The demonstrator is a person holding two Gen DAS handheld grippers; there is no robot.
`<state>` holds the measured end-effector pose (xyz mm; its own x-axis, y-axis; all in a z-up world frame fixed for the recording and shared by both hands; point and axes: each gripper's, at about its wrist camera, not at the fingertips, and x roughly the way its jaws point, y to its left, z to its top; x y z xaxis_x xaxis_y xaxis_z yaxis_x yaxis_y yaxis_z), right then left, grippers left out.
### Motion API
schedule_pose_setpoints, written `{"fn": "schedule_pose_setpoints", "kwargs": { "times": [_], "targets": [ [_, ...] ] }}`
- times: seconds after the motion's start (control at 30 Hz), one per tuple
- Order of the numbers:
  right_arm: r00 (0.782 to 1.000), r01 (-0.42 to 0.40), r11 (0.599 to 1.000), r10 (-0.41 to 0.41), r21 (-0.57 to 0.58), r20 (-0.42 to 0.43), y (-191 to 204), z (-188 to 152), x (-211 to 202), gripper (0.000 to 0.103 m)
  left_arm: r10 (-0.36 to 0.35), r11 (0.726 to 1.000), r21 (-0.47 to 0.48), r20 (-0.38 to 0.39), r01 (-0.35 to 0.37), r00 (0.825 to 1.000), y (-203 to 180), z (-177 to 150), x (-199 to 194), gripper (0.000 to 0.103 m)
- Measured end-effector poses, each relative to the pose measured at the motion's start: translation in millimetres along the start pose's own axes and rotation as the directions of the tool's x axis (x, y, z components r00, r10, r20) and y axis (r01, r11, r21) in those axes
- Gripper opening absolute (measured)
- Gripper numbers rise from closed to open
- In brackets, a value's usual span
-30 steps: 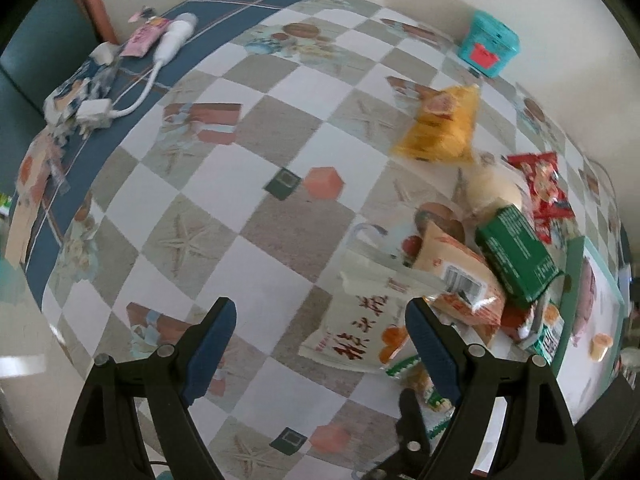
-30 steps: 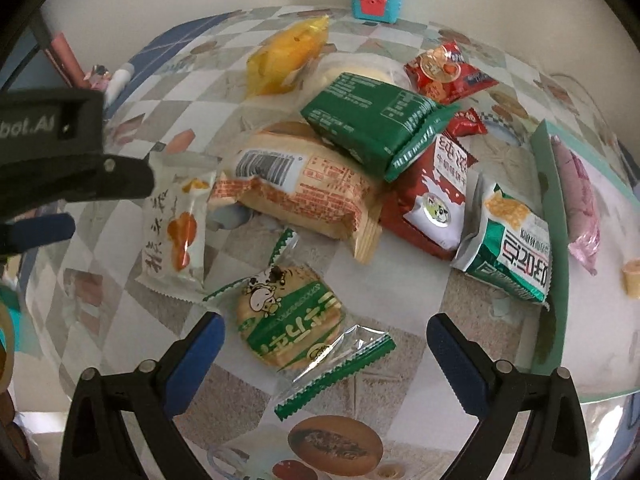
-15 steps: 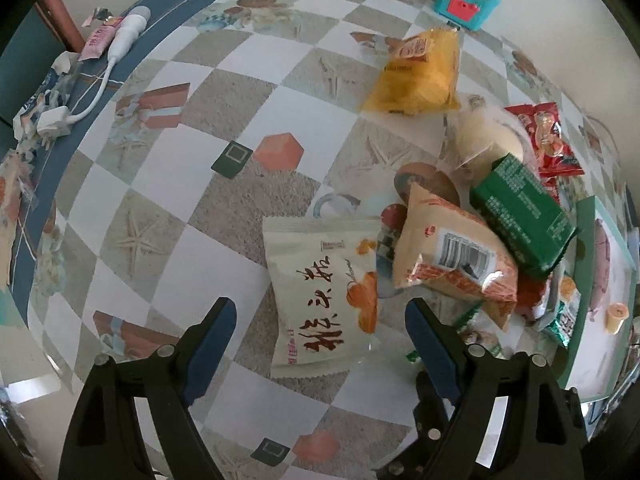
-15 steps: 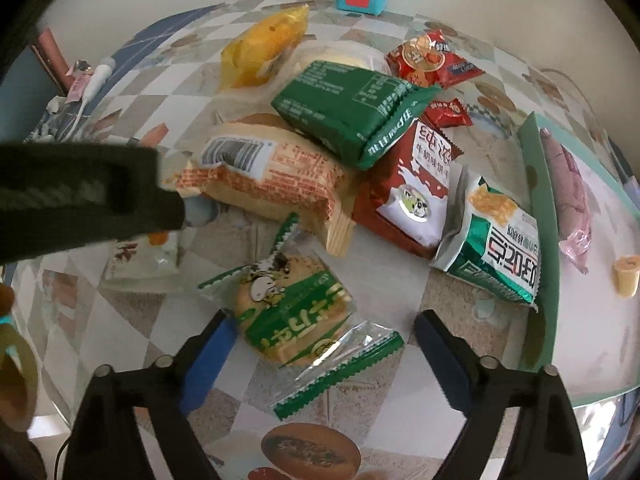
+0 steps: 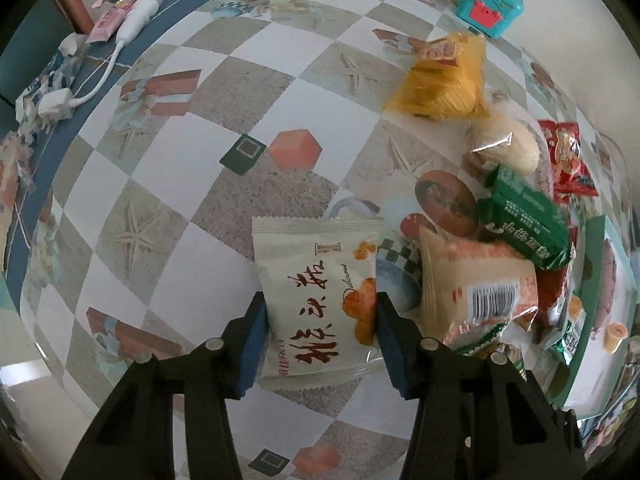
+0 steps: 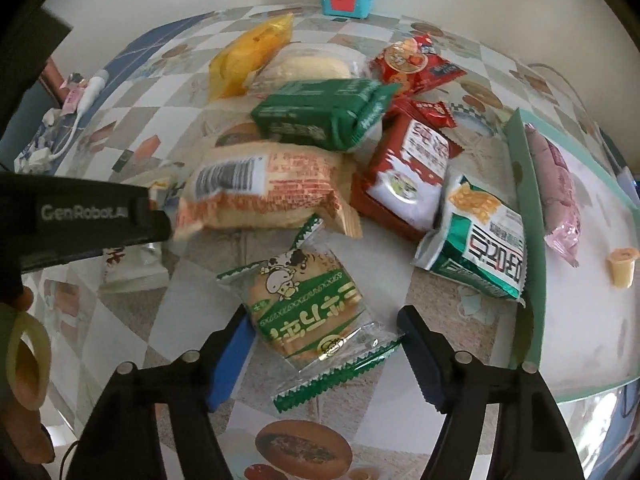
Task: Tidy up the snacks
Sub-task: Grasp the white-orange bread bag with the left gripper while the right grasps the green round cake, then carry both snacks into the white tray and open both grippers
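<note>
The left gripper (image 5: 320, 332) is pointing straight down and pinching the white snack packet (image 5: 318, 300), its blue pads pressing the packet's two long edges; the jaws have just been closing and the packet is now between them. The packet's long axis is running from 6 toward 12 o'clock, along the fingers, and it is lying flat on the checkered tablecloth (image 5: 168, 216).

The right gripper (image 6: 324, 344) is spread, its jaws having just been narrowing around the green cracker packet (image 6: 306, 300), which is lying between the fingers with its long axis from 11 to 5 o'clock; whether the pads are touching it is unclear.

The green tray (image 6: 524, 208) is sitting toward 2 o'clock, nearer the right hand.

A second ago both grippers were wide apart, and the white packet lay off toward 1 o'clock of the left one.
</note>
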<state>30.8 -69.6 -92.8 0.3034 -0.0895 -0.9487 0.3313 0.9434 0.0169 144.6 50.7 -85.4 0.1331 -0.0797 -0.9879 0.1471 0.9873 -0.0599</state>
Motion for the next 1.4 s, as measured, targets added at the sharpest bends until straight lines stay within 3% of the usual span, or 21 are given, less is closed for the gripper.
{"fn": "schedule_pose_setpoints", "kwargs": {
  "times": [0.4,0.97,1.17,1.4],
  "targets": [
    [0.998,-0.044,0.996,0.041,0.079,0.042,-11,0,-35,0.073,-0.013,0.999,-0.051,0.098,0.018,0.995,23,2,-38,0.053],
    [0.987,-0.109,0.973,0.081,0.201,0.140,-42,10,-73,0.071,-0.021,1.000,-0.008,0.194,0.023,0.981,-1,-16,-79,0.053],
    [0.978,-0.106,0.960,0.054,0.259,0.200,-61,13,-94,0.070,-0.033,0.999,0.018,0.218,0.030,0.975,-12,-21,-91,0.053],
    [0.978,-0.065,0.925,-0.016,0.374,0.210,-102,13,-101,0.071,-0.061,0.996,0.083,0.234,0.043,0.970,-39,-31,-100,0.053]
  ]
}}
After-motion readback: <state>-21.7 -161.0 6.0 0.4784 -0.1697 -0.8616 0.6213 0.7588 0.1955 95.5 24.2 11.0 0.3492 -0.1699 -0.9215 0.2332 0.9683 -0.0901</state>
